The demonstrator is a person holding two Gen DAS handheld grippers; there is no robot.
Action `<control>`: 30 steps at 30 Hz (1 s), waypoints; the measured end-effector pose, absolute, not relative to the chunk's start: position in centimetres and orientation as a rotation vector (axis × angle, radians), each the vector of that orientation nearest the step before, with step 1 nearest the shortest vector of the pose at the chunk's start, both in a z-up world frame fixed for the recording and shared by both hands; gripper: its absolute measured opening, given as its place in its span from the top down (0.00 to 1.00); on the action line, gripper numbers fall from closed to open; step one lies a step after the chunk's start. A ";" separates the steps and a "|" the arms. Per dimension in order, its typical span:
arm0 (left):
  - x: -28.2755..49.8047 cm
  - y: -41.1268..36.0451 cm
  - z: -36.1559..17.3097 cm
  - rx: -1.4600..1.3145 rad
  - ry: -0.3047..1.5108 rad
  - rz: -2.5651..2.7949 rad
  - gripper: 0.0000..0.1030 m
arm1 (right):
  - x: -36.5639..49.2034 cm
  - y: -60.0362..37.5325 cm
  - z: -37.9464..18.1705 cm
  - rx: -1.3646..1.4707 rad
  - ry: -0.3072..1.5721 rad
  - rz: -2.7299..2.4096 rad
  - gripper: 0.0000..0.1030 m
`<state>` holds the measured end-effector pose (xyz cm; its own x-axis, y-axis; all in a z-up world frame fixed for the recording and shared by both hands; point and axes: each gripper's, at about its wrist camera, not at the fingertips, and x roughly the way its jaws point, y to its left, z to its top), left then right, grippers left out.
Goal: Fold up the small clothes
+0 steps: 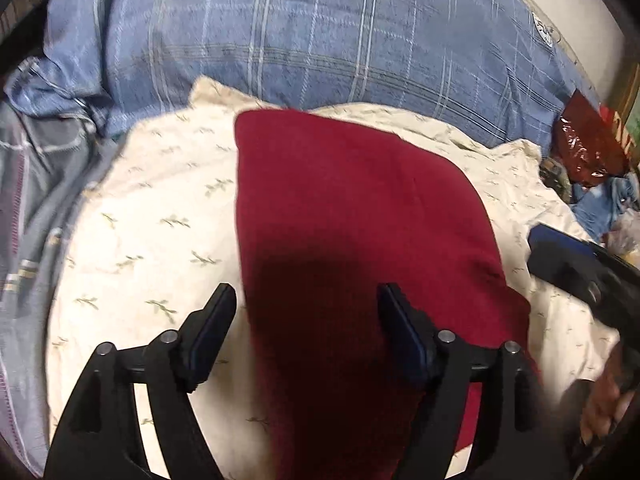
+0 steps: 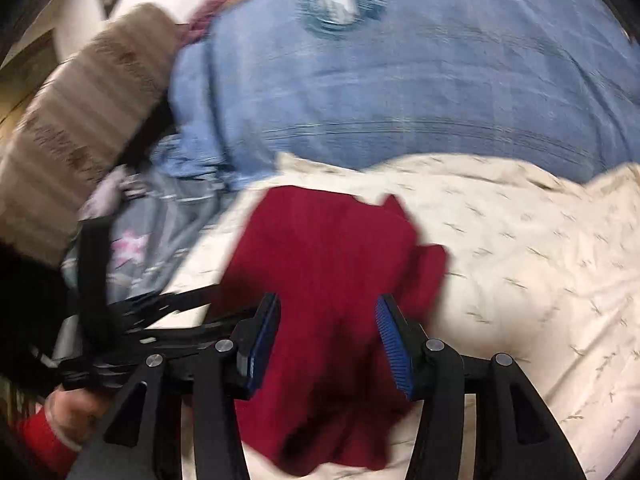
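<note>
Left hand-held gripper (image 1: 306, 300) agape, empty | red garment (image 1: 352, 216) flat | right hand-held gripper (image 2: 328, 312) agape; rumpled edge

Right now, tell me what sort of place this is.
Probably a bedroom, with the work done on a bed. A cream sheet covers the surface, a big blue checked pillow lies behind it, and a red garment is spread on the sheet.

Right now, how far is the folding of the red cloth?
Done, it seems: the red garment lies on the cream sheet as a narrow strip with a straight left edge, so it looks folded at least once. In hand: nothing; the left gripper and the right gripper hover over it with jaws apart. Left: its far end in the right wrist view is uneven, so probably another fold.
</note>
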<state>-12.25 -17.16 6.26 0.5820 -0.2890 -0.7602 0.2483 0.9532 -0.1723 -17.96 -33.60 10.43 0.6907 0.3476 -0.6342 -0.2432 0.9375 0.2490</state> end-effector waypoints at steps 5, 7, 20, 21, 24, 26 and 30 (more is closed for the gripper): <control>-13.1 -16.7 6.7 -0.021 0.848 -0.268 0.24 | -18.2 -31.3 8.2 0.062 0.784 0.324 0.55; -13.3 -16.4 7.0 -0.024 0.825 -0.260 0.24 | -17.6 -31.5 6.4 0.007 0.822 0.235 0.57; -14.8 -15.8 7.7 -0.002 0.737 -0.193 0.24 | -19.3 -33.3 6.0 0.110 0.793 0.220 0.50; -14.9 -15.8 7.7 0.001 0.734 -0.188 0.24 | -19.7 -33.4 6.6 0.128 0.770 0.222 0.46; -14.9 -15.7 7.6 -0.003 0.730 -0.192 0.23 | -20.5 -33.2 7.6 0.136 0.710 0.207 0.35; -14.8 -15.8 7.4 -0.006 0.750 -0.211 0.23 | -20.6 -32.8 8.0 0.121 0.687 0.187 0.34; -15.3 -16.0 7.5 0.013 0.735 -0.210 0.23 | -20.5 -32.4 8.3 0.119 0.676 0.167 0.34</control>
<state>-15.34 -16.01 7.55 0.7219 -0.1858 -0.6666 0.1951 0.9789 -0.0615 -20.47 -32.42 8.30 0.7673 0.1917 -0.6120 -0.1145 0.9799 0.1634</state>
